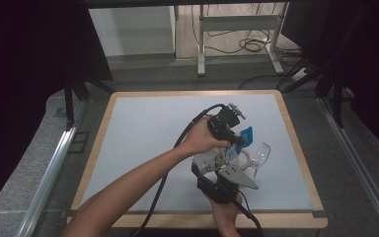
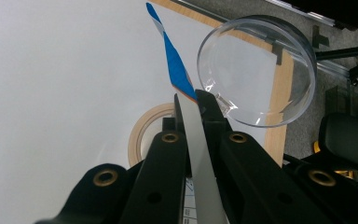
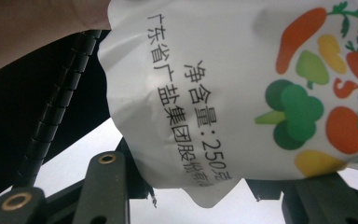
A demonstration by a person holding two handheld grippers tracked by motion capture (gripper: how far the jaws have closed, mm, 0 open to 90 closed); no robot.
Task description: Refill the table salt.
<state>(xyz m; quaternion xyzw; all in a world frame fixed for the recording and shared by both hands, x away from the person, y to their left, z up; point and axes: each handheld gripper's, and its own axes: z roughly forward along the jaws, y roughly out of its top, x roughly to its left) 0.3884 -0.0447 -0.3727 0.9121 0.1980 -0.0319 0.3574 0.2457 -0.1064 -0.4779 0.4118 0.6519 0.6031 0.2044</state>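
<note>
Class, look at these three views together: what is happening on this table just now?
A person works at a table with a gripper in each hand. Both grippers grasp one white pouch printed with vegetables. The left gripper is shut on the pouch's top edge, near its blue corner. The right gripper grips the pouch from below. A clear round dish and a roll of tape lie beside them.

Table (image 1: 143,128) left half open, tape roll (image 2: 144,130), clear bowl (image 2: 256,70) crowd right
</note>
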